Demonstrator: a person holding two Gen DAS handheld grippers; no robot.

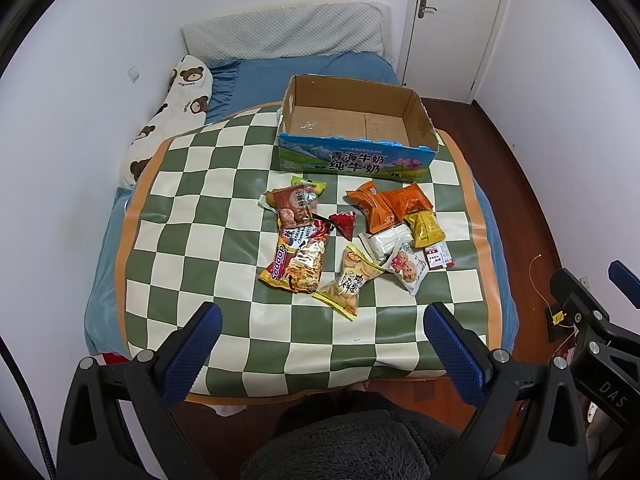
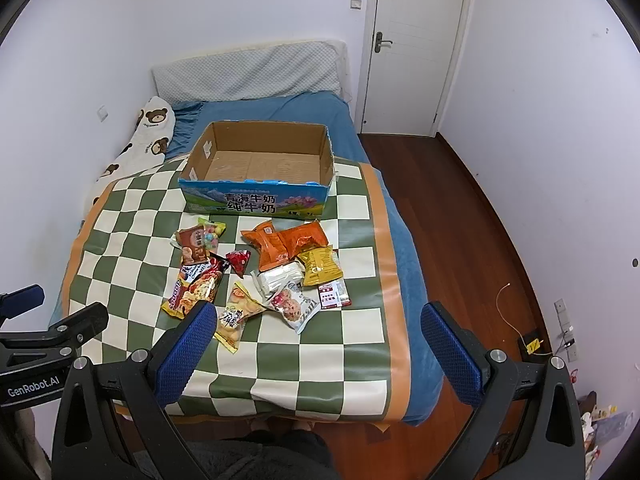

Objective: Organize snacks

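Below, a glossy green-and-cream checkered mat (image 1: 224, 216) covers the blue bed (image 2: 308, 112); crinkly snack packets (image 1: 352, 236) lie scattered just before the open cardboard milk box (image 1: 356, 136). Left gripper (image 1: 320, 340) and right gripper (image 2: 316, 340) hover spread, empty.

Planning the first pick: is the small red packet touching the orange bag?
Apart. The left wrist view shows checkered mat between the red packet and the orange bag.

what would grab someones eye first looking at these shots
Most likely the heap of bright snack packets in the middle of the green checked mat spread on the bed. Just behind it sits an empty open cardboard milk box; both grippers' blue fingers frame the view, open.
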